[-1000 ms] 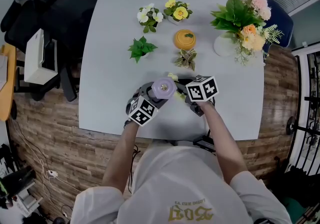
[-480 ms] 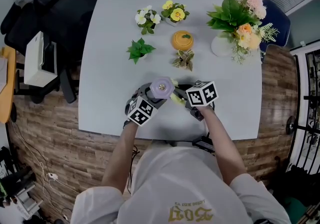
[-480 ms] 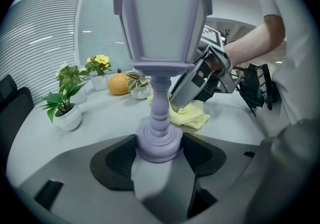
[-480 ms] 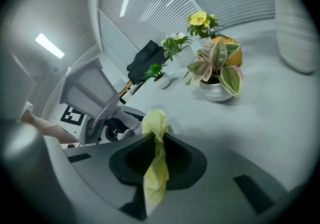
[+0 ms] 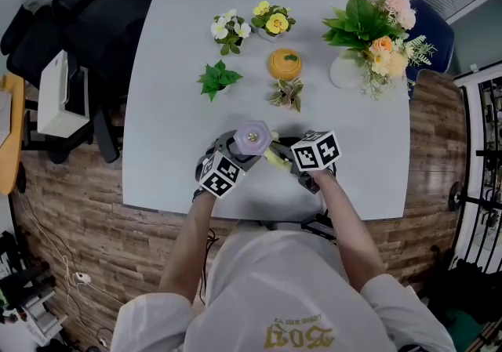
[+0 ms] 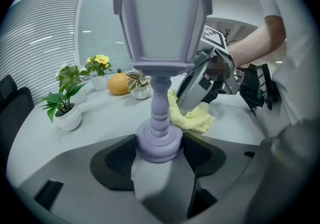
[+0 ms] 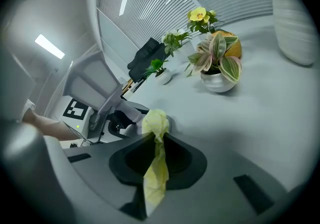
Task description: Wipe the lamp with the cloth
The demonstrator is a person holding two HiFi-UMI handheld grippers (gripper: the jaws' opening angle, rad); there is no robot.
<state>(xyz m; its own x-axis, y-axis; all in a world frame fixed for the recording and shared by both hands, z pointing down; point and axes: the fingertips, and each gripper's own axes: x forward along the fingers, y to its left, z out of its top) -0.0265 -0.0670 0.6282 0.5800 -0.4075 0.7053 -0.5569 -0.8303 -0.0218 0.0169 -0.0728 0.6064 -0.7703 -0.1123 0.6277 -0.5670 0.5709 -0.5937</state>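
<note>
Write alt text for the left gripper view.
A lilac lantern-shaped lamp stands upright, its round base clamped in the left claw. Beside its stem, the right claw holds a crumpled yellow cloth down by the pale table; small potted plants sit further back at left.

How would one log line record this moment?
left gripper: shut on lamp base | right gripper: shut on yellow cloth | cloth: by lamp's lower stem | step: wiping lamp
</note>
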